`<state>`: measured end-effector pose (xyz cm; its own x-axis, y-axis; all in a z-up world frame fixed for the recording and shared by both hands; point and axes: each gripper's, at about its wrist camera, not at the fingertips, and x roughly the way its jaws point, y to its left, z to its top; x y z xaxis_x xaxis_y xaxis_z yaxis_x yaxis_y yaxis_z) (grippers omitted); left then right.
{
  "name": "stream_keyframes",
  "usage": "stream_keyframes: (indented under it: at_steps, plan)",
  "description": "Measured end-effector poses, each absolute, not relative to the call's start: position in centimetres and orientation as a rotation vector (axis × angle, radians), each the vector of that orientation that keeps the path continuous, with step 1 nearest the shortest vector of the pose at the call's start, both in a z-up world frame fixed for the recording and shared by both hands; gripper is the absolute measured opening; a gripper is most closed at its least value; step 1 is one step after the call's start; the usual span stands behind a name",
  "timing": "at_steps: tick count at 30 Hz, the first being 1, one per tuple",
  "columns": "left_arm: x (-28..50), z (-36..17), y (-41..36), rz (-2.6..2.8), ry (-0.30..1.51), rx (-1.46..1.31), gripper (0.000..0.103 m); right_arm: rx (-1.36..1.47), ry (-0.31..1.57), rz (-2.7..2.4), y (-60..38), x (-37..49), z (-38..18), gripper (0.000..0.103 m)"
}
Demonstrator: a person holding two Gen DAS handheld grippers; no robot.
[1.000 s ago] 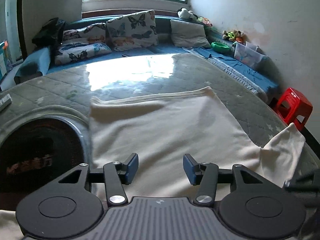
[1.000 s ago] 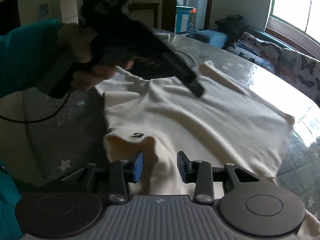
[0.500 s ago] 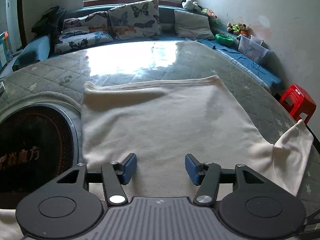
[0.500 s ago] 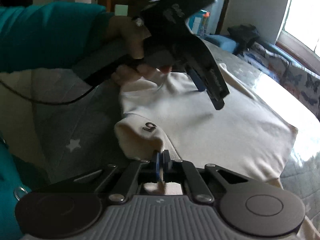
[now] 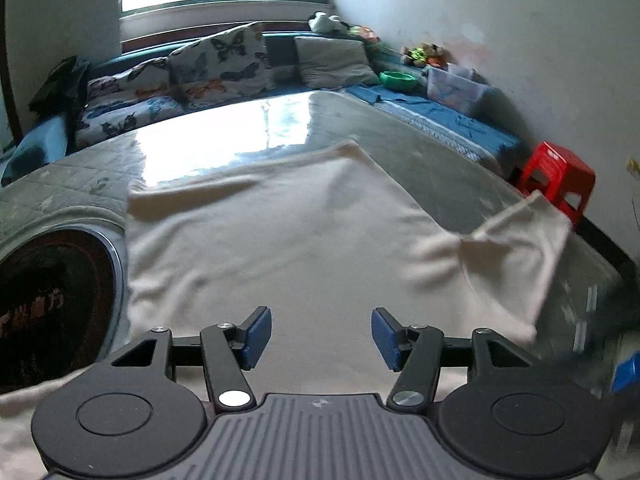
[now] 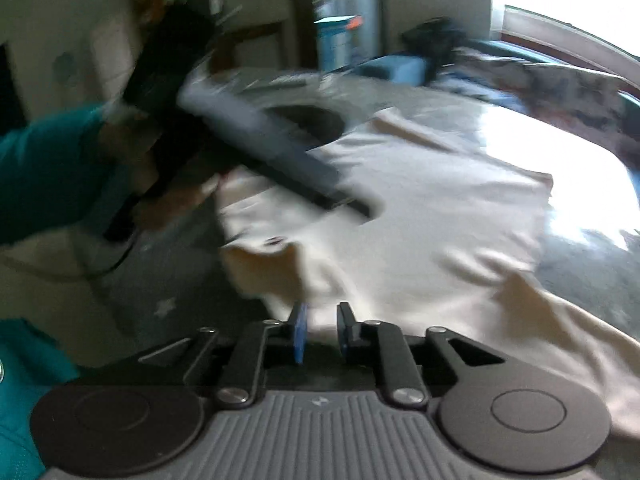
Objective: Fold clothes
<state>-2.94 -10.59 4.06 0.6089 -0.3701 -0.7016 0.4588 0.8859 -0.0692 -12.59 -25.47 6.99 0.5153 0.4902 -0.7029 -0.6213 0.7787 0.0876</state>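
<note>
Here the cream garment (image 5: 280,240) lies spread on the quilted bed (image 5: 440,168); the left gripper (image 5: 321,334) hovers above its near part, jaws apart and empty; the right gripper (image 6: 321,330), jaws narrow and opening, has cloth showing in the gap at the garment's near edge.

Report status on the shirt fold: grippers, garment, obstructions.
Left gripper open above cream shirt, holding nothing. Right gripper opening at the shirt's collar edge, pads apart. Shirt flat on bed, unfolded. Nothing in the way.
</note>
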Motion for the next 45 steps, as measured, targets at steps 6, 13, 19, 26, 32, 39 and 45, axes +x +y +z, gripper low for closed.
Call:
stream_keyframes:
  at_steps: [6, 13, 19, 26, 32, 39, 45]
  plan:
    - [-4.7, 2.9, -11.0, -0.492, 0.802, 0.136, 0.059, -0.116, 0.74, 0.436, -31.1, -9.6, 6.8, 0.019]
    - [-5.7, 3.1, -10.0, -0.459, 0.808, 0.087, 0.059, -0.061, 0.775, 0.279, -34.5, -7.0, 3.2, 0.019]
    - [-7.0, 4.1, -6.0, -0.336, 0.778, -0.01, 0.06, -0.049, 0.766, 0.249, -35.4, -7.6, 2.9, 0.026]
    - [-7.4, 4.2, 3.1, -0.014, 0.798, -0.133, 0.061, -0.049, 0.763, 0.252, -35.3, -7.8, 2.9, 0.033]
    - [-6.9, 3.3, 8.0, 0.165, 0.817, -0.161, 0.059, -0.052, 0.763, 0.259, -34.9, -7.8, 2.9, 0.044]
    - [-4.4, 2.2, 9.4, 0.288, 0.806, 0.006, 0.058, -0.057, 0.764, 0.261, -34.8, -7.7, 2.9, 0.046]
    - [-3.3, 2.0, 11.6, 0.385, 0.801, 0.062, 0.06, -0.055, 0.762, 0.263, -34.8, -7.7, 2.8, 0.047]
